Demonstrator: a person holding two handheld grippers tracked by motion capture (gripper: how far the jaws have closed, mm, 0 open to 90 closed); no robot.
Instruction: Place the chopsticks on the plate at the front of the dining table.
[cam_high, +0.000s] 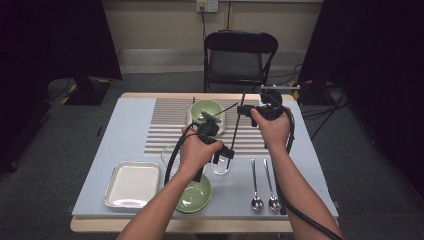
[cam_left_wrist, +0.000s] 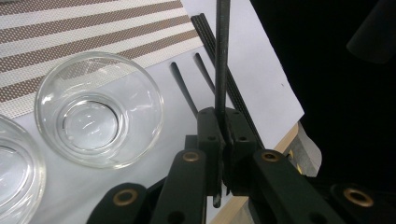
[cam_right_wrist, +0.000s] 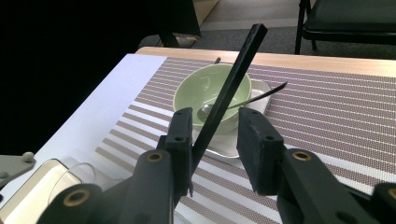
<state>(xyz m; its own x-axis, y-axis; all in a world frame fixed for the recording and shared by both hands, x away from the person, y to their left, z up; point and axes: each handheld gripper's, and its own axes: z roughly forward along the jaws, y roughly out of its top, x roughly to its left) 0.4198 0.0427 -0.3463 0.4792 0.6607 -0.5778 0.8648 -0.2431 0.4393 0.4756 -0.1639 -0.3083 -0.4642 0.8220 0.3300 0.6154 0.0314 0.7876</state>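
We are clenching the left gripper (cam_left_wrist: 223, 140) on a black chopstick (cam_left_wrist: 221, 56), its fingers (cam_left_wrist: 209, 135) pressed tight on the lower end so the stick is standing nearly upright above the near middle of the surface (cam_high: 300, 165). The right gripper (cam_right_wrist: 215, 140) is waiting with its fingers (cam_right_wrist: 259, 149) released and spread, and the upper part of the same chopstick (cam_right_wrist: 229, 88) is leaning against the inner face of one finger while the other is standing apart from it; we judge that we are passing the stick from hand to hand, which is why one end is pinched and the other is free. Outward from there, a clear glass bowl (cam_left_wrist: 100, 109) is sitting just left of the left gripper's fingers, and two spoons (cam_high: 264, 185) are lying near the right front edge beside another chopstick (cam_left_wrist: 224, 77) on the surface. Farther off, a green bowl (cam_right_wrist: 212, 93) with a spoon in it is resting on the striped mat (cam_right_wrist: 327, 107). Open room is lying to the far right over the mat, while the near edge is crowded by a white tray (cam_high: 132, 184) and a second green bowl (cam_high: 195, 196).
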